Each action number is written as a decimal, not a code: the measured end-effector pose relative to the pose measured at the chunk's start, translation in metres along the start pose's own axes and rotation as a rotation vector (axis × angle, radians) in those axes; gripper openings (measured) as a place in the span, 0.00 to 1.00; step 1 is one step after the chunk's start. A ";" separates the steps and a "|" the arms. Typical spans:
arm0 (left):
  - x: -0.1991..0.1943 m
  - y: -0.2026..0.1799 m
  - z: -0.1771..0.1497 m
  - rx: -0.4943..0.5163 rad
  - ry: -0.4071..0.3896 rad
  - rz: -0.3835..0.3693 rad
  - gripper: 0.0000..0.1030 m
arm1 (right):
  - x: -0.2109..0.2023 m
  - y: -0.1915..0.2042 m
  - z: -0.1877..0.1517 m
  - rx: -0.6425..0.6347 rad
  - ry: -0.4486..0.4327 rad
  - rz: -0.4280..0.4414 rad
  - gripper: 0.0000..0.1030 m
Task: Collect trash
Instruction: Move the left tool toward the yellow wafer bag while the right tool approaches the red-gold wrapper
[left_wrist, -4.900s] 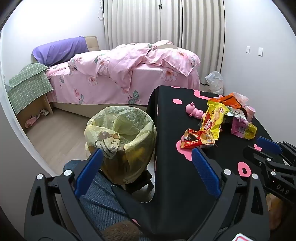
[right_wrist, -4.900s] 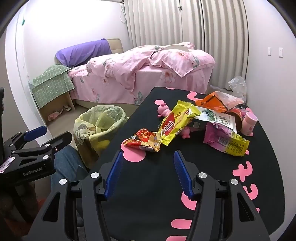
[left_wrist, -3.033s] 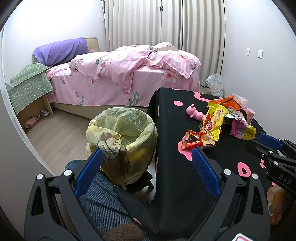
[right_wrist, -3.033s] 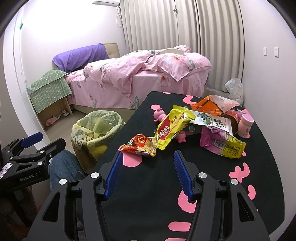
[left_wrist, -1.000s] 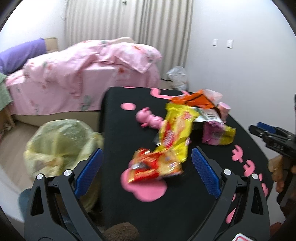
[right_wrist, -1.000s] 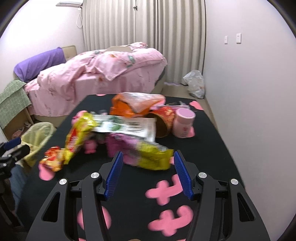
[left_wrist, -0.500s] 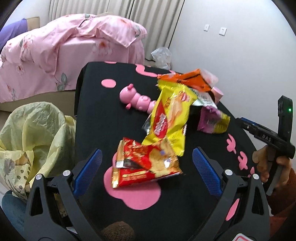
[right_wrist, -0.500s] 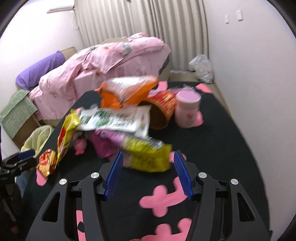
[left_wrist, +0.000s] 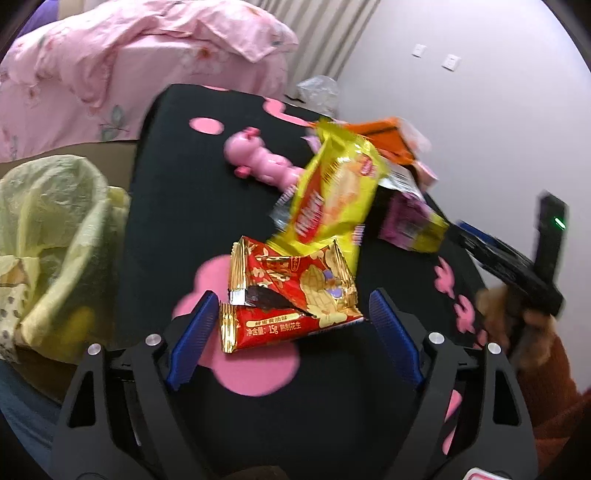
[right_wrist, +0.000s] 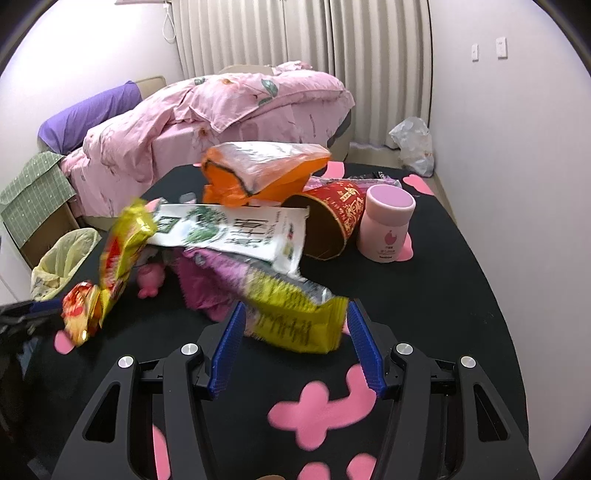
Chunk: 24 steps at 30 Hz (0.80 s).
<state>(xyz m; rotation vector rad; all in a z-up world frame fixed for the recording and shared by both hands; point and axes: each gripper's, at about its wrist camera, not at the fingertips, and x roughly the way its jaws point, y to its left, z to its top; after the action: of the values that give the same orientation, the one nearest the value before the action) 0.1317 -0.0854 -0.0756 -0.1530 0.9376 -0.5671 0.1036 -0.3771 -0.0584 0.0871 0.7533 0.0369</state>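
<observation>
Both grippers are at the black table, jaws apart, nothing held. Left gripper is lined up on the red peanut wrapper: the wrapper lies flat at the near end of the trash pile, its near edge already between the blue pads, long axis running roughly crosswise to the fingers, so a close would pinch it across its width, I judge. Yellow biscuit bag leans on the far edge of the red one, overlapping it; could drag along when lifted. Right gripper faces the yellow-and-purple snack bag, whose yellow end sticks out between its open fingers, long axis angled away up-left toward the pile. Behind that: white-green packet, orange bag, red paper cup lying on its side, pink jar upright just beside the cup. Pink toy pig on the table is probably not trash. Bin with yellow-green liner stands off the table edge, on the left gripper's side, so left is the nearer hand to it. Each hand is nearest its own wrapper. Left view is a bit blurred.
</observation>
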 end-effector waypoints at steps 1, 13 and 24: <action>0.001 -0.003 -0.001 0.012 0.010 -0.012 0.77 | 0.004 -0.001 0.003 -0.010 0.001 -0.011 0.53; -0.029 -0.005 0.012 0.057 -0.062 0.047 0.76 | 0.003 0.026 -0.020 -0.050 0.131 0.199 0.53; 0.015 -0.013 0.015 0.083 0.073 0.024 0.64 | -0.022 0.026 -0.019 -0.112 0.043 0.114 0.53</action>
<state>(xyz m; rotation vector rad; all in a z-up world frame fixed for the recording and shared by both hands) 0.1461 -0.1059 -0.0730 -0.0471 0.9834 -0.5919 0.0744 -0.3514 -0.0550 0.0223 0.7868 0.1896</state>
